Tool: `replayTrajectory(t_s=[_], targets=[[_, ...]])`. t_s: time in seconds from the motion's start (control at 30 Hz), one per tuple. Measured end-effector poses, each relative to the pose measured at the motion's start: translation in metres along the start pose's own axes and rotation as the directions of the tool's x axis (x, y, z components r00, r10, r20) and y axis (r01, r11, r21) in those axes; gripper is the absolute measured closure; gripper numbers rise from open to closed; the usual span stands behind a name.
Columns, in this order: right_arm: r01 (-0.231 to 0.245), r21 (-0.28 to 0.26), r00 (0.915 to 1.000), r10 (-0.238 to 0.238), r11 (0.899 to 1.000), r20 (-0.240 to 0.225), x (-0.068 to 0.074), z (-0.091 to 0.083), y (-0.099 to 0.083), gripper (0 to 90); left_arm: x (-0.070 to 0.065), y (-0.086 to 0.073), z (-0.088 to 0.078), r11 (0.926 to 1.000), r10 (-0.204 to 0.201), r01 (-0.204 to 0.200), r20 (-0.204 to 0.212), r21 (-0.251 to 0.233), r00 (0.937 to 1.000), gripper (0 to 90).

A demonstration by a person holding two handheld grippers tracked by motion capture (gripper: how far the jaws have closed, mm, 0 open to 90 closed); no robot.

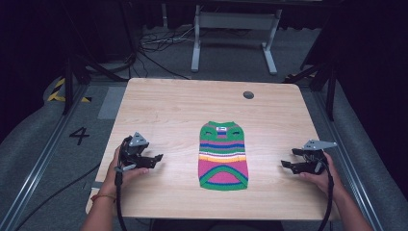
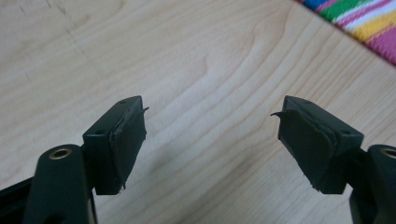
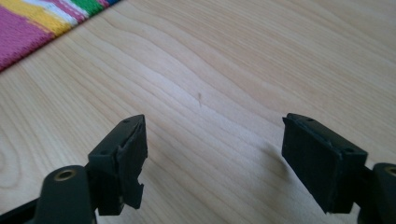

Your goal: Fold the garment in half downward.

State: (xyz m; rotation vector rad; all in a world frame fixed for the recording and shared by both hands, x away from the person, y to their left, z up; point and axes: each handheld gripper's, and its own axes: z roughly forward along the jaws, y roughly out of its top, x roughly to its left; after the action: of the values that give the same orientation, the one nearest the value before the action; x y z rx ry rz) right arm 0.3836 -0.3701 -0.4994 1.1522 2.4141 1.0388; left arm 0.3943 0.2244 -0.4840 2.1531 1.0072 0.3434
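A small striped knitted sweater [image 1: 223, 156] in green, blue, pink, yellow and white lies flat at the middle of the wooden table [image 1: 168, 110], neck toward the far side. My left gripper [image 1: 155, 160] rests near the front left, a hand's width left of the sweater, jaws pointing at it and open with nothing between them. My right gripper [image 1: 287, 159] sits near the front right, also aimed at the sweater, open and empty. An edge of the sweater [image 2: 369, 18] crosses the top right of the left gripper view, and the sweater [image 3: 32, 23] fills the top left corner of the right gripper view.
A round cable hole [image 1: 248, 95] sits in the table's far right part. Beyond the table stand a white desk frame [image 1: 235, 33] and loose cables [image 1: 159, 45] on grey carpet. Metal rails [image 1: 43, 159] run along both sides of the table.
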Motion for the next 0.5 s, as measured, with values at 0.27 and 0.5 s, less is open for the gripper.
replayTrajectory(t_s=[0.27, 0.5], targets=[[0.059, 0.023, 0.9982, -0.059, 0.998, 0.005, 0.006, 0.005, 0.029, 31.4, -0.003, 0.017, 0.001, 0.9978, 0.057, -0.057, 0.004, 0.034, 0.9984, 25.2], [0.079, -0.017, 0.9962, -0.080, 0.997, -0.035, 0.011, 0.016, 0.067, 31.0, 0.000, 0.041, 0.012, 0.9981, 0.053, -0.055, 0.064, 0.029, 0.9966, 19.4]])
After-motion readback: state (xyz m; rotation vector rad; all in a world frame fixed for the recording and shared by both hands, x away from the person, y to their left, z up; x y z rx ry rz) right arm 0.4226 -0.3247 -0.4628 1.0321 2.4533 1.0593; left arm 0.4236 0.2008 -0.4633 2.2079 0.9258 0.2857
